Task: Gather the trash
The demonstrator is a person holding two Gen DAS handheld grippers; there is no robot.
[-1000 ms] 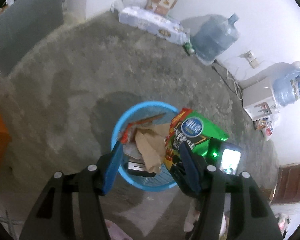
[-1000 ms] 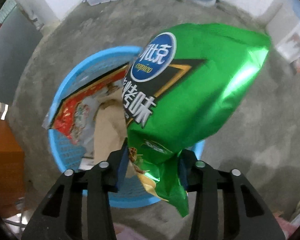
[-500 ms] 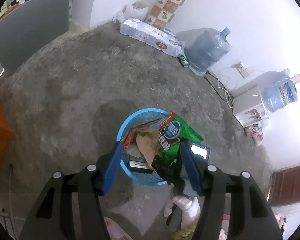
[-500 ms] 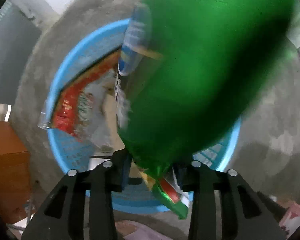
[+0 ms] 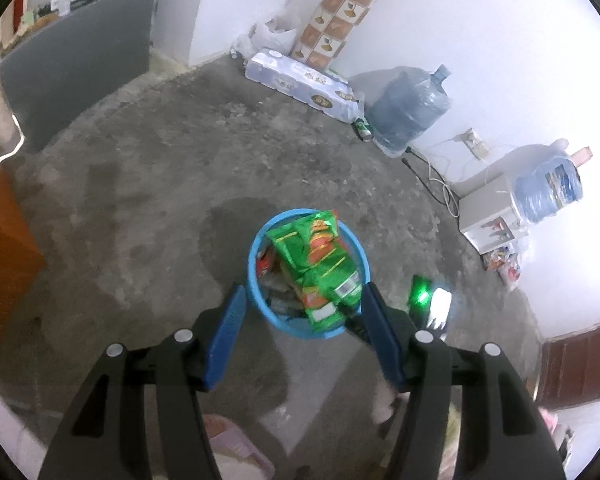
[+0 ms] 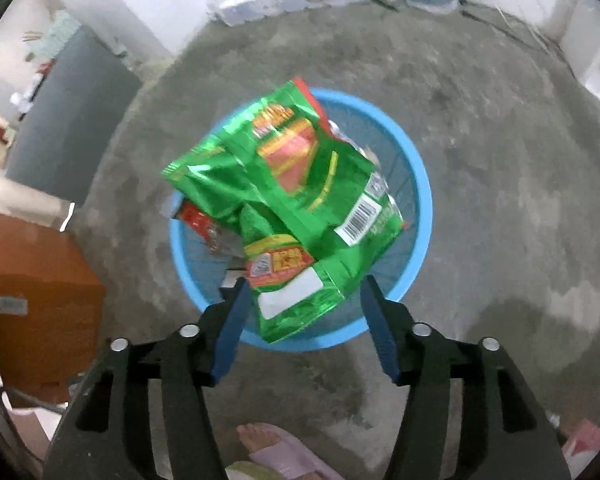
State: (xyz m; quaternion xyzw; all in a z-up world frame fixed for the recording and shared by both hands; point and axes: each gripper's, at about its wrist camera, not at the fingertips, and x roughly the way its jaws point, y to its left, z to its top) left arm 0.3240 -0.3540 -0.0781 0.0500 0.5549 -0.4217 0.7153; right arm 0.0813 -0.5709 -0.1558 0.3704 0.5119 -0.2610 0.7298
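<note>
1. Right gripper (image 6: 302,294): held above the blue mesh wastebasket (image 6: 418,236), pointing steeply down at it. Jaws spread wide, nothing between the blue pads (image 6: 230,330). The person's sandalled foot (image 6: 268,446) shows below the gripper, at the bottom of the frame.

2. Green snack bag (image 6: 300,208): free of the right gripper's fingers, back side up, barcode visible. It lies crumpled across the basket mouth, upper corner sticking out past the far rim, lower end overlapping the near rim. Image is motion-blurred; cannot tell whether the bag is resting on the contents or in mid-air.

3. Left gripper (image 5: 302,302): held higher and further back than the right one, also angled down towards the basket. Jaws released, wide apart, empty. From this view the wastebasket (image 5: 254,260) sits framed between the two pads, with the snack bag (image 5: 318,264) on top of it.

4. Basket contents: a red wrapper (image 6: 196,218) pokes out at the left under the green bag; other items beneath are too hidden to name.

5. Surroundings, left wrist view: bare concrete floor (image 5: 140,200); wrapped pack of paper rolls (image 5: 304,90) along the far wall; large water jug (image 5: 410,112) just beside it; a second jug (image 5: 548,188) on a white dispenser (image 5: 488,216) at the right wall. Orange-brown cabinet (image 6: 36,300) at the left, well apart from the basket.
</note>
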